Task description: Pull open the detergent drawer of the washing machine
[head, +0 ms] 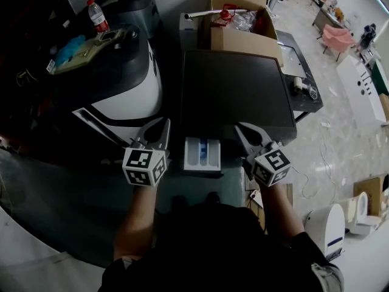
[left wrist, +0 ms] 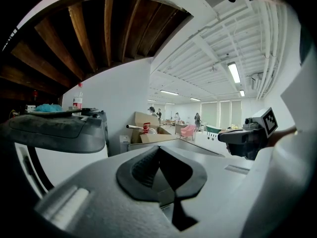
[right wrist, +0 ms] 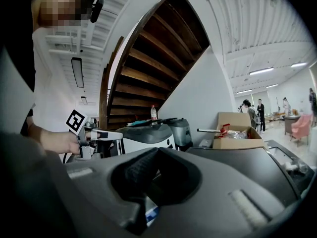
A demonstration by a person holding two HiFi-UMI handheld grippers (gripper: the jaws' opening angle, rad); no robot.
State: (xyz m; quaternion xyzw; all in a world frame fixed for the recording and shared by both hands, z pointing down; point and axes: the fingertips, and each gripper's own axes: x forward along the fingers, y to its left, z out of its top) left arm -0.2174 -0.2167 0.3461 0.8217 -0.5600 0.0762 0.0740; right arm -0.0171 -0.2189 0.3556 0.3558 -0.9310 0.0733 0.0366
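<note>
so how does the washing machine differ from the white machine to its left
The washing machine has a flat, dark, square, bare top; the white machine has a rounded body whose dark top carries a water bottle and a blue cloth. The washing machine's detergent drawer stands pulled out at the front; the white machine shows no drawer. Both stand side by side.

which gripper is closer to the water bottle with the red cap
Left. The left gripper is below and right of the water bottle in the head view; the right gripper is farther, beyond the open detergent drawer.
</note>
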